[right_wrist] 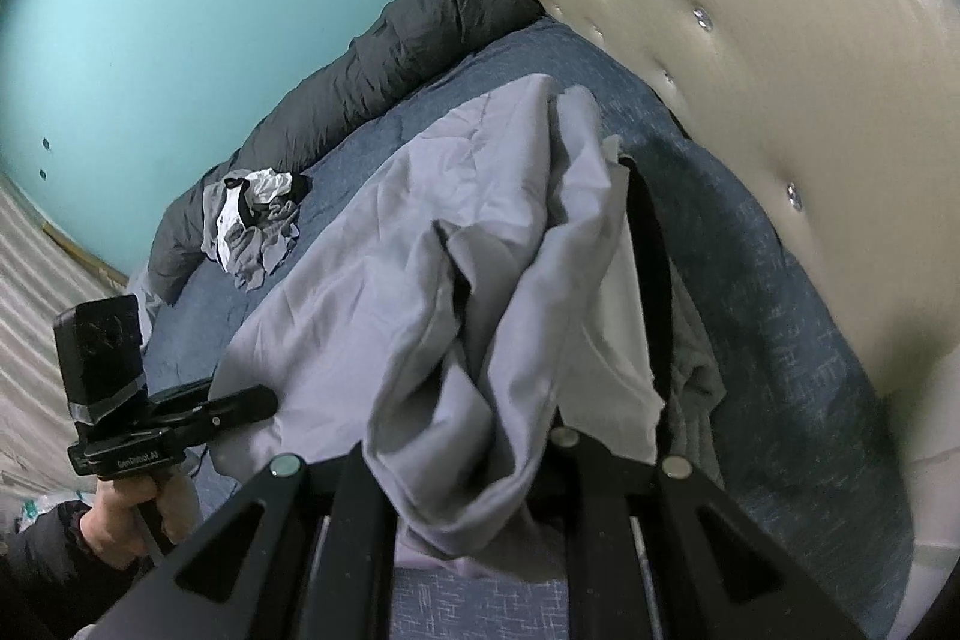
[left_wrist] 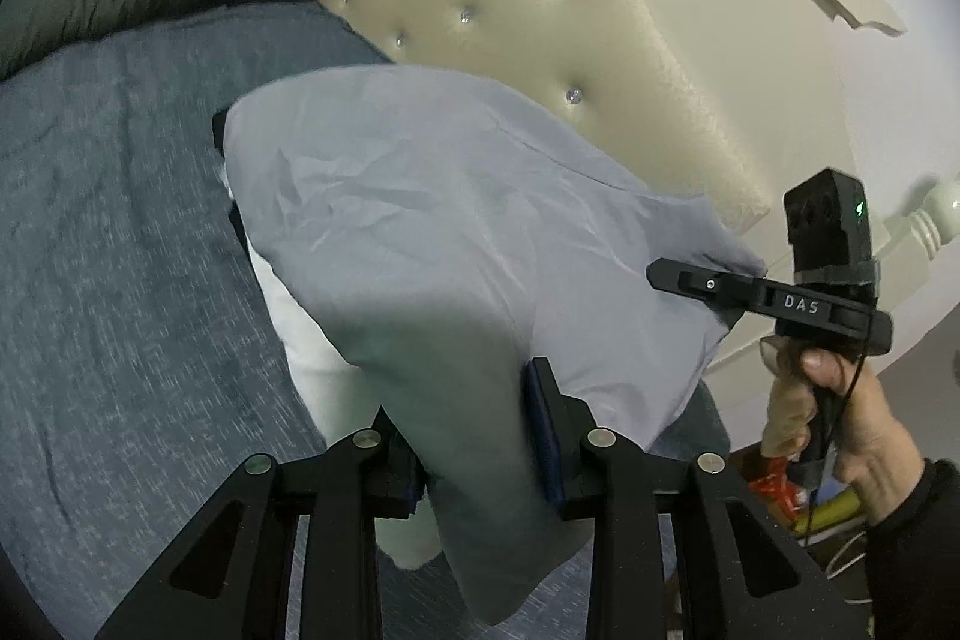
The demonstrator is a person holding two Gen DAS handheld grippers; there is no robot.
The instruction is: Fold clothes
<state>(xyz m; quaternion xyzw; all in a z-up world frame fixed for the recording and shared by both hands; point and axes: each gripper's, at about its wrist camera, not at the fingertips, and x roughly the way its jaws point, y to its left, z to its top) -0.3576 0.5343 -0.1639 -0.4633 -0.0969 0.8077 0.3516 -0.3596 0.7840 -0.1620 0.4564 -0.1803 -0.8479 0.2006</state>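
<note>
Through the left wrist view, my left tool (left_wrist: 480, 436) is clamped on a bunch of the lavender garment (left_wrist: 456, 220), which hangs lifted above the blue bedspread (left_wrist: 120, 250), with my right tool (left_wrist: 708, 280) biting its far corner near the tufted headboard (left_wrist: 510, 10). Through the right wrist view, the right tool (right_wrist: 480, 466) is buried in draped cloth, gripping the lavender garment (right_wrist: 390, 250) with white lining showing; a crumpled pile of clothes (right_wrist: 252, 220) lies well apart. I judge the risk is a thick bunch slipping free, or uneven tension skewing the fold.
</note>
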